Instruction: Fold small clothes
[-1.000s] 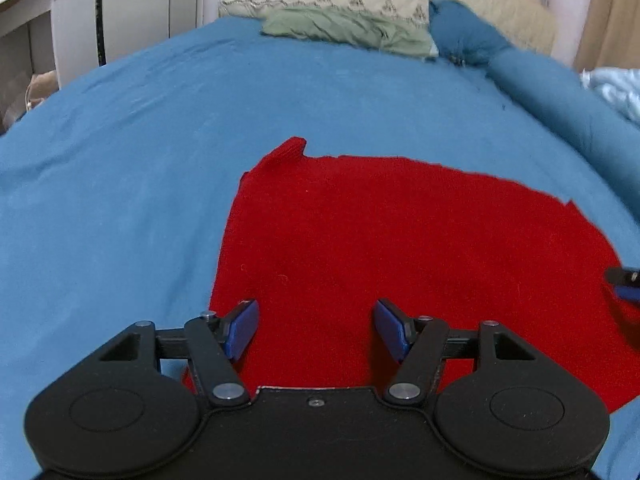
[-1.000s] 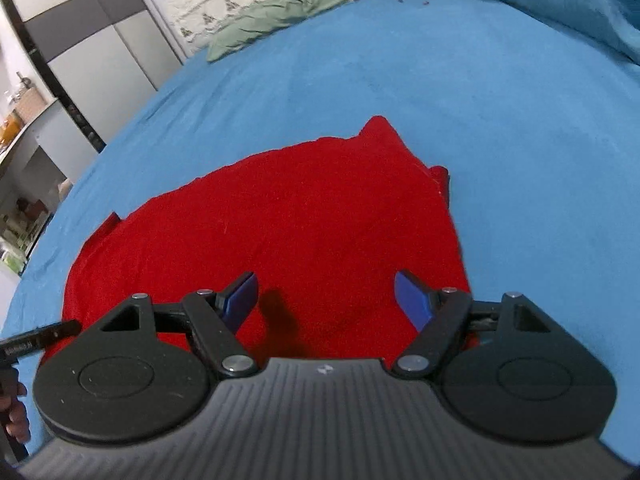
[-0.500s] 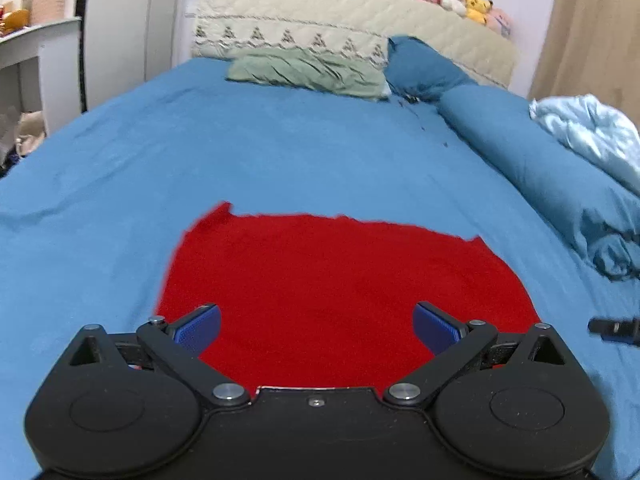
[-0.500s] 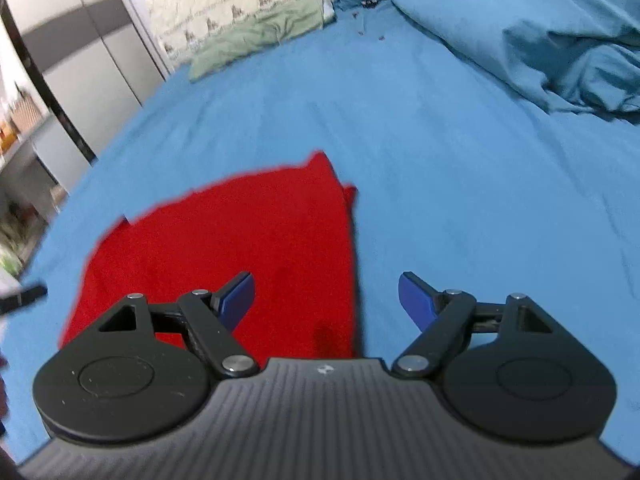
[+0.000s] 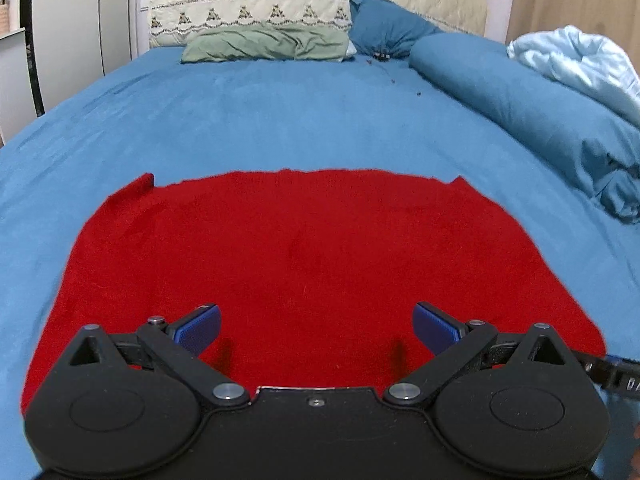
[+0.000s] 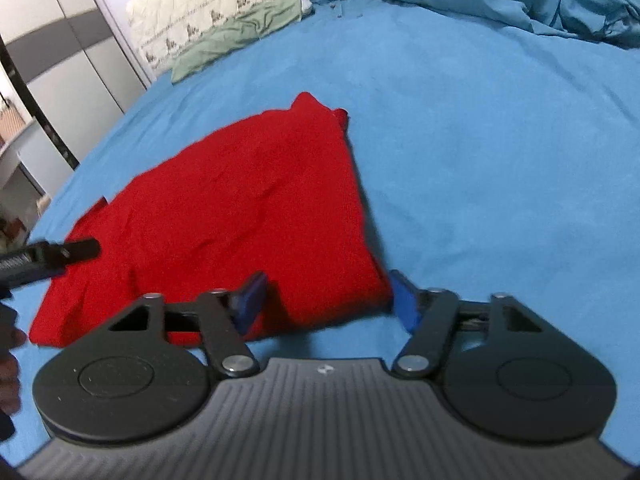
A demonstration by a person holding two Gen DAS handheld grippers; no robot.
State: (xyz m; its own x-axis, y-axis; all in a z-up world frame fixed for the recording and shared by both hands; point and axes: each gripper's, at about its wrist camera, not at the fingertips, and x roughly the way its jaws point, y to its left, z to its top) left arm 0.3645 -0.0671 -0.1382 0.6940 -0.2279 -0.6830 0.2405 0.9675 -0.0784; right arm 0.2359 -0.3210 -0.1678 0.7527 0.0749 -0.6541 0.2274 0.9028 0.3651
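A red knit garment (image 5: pixel 308 256) lies flat on the blue bedsheet, folded into a rough rectangle. My left gripper (image 5: pixel 316 328) is open and empty, hovering over the garment's near edge at its middle. In the right wrist view the garment (image 6: pixel 240 204) lies left of centre. My right gripper (image 6: pixel 326 300) is open and empty, its fingers straddling the garment's near right corner. The left gripper's tip (image 6: pixel 52 256) shows at the left edge of the right wrist view. The right gripper's tip (image 5: pixel 612 372) shows at the right edge of the left wrist view.
A green pillow (image 5: pixel 268 44), a blue pillow (image 5: pixel 384 28) and a quilted headboard (image 5: pixel 312 4) are at the far end. A rolled blue duvet (image 5: pixel 532 108) and pale blue blanket (image 5: pixel 580 64) lie on the right. A wardrobe (image 6: pixel 72 76) stands left of the bed.
Both grippers have pulled back from the garment and now sit low at its near edge. The left jaws have opened wider. The right gripper has moved toward the near right corner.
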